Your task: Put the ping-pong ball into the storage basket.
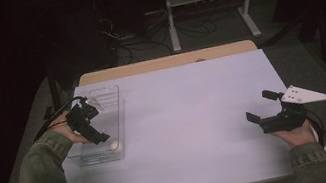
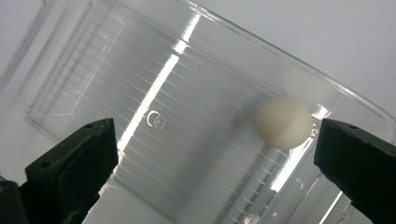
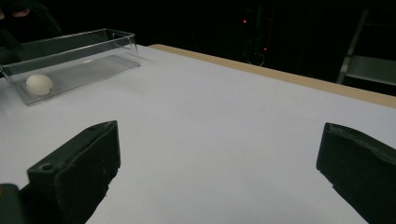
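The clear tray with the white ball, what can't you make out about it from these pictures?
- High view: the left gripper and hand cover the clear tray's near left side.
- Left gripper view: the tray's corners are cut off by the frame; whether the white ball touches the wall is unclear.
- Right gripper view: the tray's left end is cut off.

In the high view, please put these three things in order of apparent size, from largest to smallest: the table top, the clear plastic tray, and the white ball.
1. The table top, by far the largest.
2. The clear plastic tray.
3. The white ball, lying inside the tray at its near end.
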A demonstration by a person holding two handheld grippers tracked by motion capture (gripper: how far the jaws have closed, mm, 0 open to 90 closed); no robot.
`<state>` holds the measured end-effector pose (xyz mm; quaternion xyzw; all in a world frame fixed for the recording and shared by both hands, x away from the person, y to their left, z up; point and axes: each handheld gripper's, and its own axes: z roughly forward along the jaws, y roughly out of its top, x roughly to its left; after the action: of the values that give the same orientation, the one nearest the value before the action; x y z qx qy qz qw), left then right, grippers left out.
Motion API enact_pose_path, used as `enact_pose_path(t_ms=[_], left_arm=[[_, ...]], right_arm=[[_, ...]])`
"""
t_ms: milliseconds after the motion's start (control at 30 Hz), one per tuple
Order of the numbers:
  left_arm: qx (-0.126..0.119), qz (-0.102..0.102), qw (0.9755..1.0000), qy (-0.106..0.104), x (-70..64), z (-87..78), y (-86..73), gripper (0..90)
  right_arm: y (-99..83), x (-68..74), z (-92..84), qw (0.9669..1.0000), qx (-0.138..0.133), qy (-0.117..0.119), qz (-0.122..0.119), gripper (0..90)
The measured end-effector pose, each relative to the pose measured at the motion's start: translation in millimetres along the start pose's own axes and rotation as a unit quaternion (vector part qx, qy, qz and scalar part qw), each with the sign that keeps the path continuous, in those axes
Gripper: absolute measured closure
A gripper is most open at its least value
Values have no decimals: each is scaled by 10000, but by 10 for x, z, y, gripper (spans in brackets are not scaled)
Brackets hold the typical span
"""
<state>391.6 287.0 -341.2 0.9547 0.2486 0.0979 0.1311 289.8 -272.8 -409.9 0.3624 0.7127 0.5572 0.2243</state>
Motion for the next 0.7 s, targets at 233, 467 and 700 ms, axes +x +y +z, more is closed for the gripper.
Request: enact_pose_path(t_ms=[233,467,700], left_arm=[[-355,-112,9992,110,-16,-140,-42,0],[-702,-205,9971,205,-33,-245,-79,0],[-1000,-277,9942,288,-70,-275,-118,0]], right_arm=[[3,4,-6,10000,-17,-3,-8,0],[4,4,-14,10000,-29,-12,7,0],[6,5,-19,10000,-30,-20,-1,0]])
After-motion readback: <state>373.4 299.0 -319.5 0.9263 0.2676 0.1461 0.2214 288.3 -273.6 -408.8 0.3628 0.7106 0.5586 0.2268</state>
